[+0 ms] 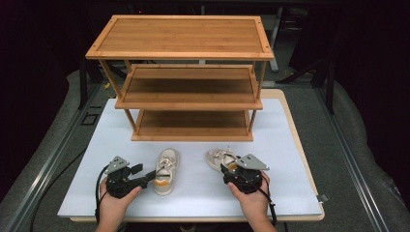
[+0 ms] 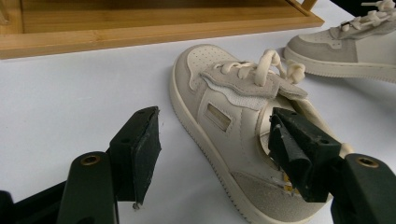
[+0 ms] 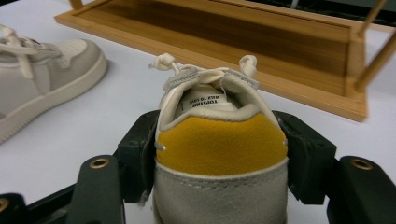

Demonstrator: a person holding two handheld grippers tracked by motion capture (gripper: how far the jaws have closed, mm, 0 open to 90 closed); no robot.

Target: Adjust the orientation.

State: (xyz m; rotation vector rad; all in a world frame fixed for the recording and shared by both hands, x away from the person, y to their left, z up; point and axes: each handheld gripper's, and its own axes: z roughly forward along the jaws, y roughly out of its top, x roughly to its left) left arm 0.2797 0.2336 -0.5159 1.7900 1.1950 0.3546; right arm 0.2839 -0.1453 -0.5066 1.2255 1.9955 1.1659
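Your right gripper (image 3: 219, 154) gripped the heel of the small cream shoe with the yellow heel patch (image 3: 220, 140) on the white table (image 3: 93, 116) (its pair lay beside it), while your left gripper's (image 2: 215, 149) jaws stood open, one inside the other cream lace-up shoe (image 2: 224, 121).

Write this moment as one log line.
left claw: open, one jaw at left shoe | right claw: flanks right shoe heel, grip unclear

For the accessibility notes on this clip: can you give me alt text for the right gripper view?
The right gripper has its two black fingers on either side of the yellow-patched heel of a small beige shoe, seen from behind on a white table. A second shoe lies at left, a wooden rack behind.
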